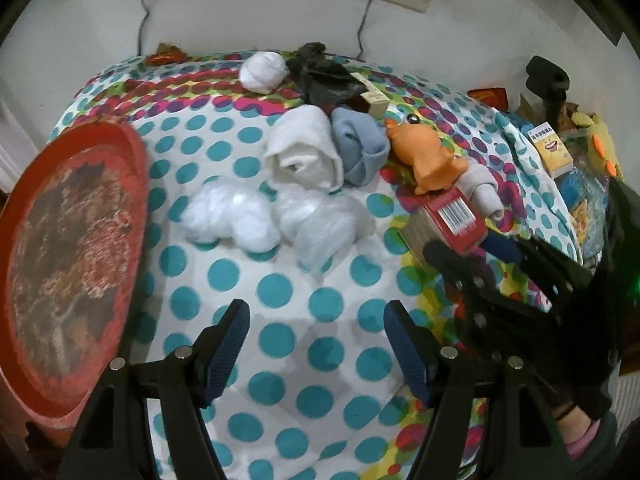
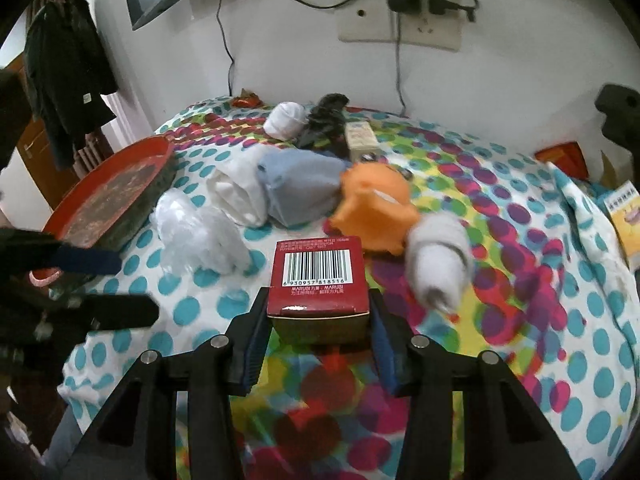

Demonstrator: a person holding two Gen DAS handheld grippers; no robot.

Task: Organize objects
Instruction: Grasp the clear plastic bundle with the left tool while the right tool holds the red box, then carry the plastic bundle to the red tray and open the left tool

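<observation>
Red box [image 2: 316, 276]: clamped in my right gripper [image 2: 318, 320], fingers [image 2: 256, 336] pressing its two side walls, just in front of the orange toy [image 2: 374, 206]. Stiff card, likely light; side grip suits it, too much squeeze could dent. My left gripper [image 1: 316, 344], nearer me than the toy: fingers wide apart, nothing between.

Objects for sorting, spread on a dotted cloth.
A red box [image 2: 316, 276], barcode face up, sits at the centre. At 12 o'clock lies an orange plush toy [image 2: 374, 208]; at 1 o'clock a grey sock roll [image 2: 440, 256]; at 11 o'clock blue [image 2: 296, 188] and white [image 2: 236, 192] rolled cloths; at 10 o'clock crumpled clear plastic [image 2: 196, 232] and a round red tray [image 2: 116, 196].
</observation>
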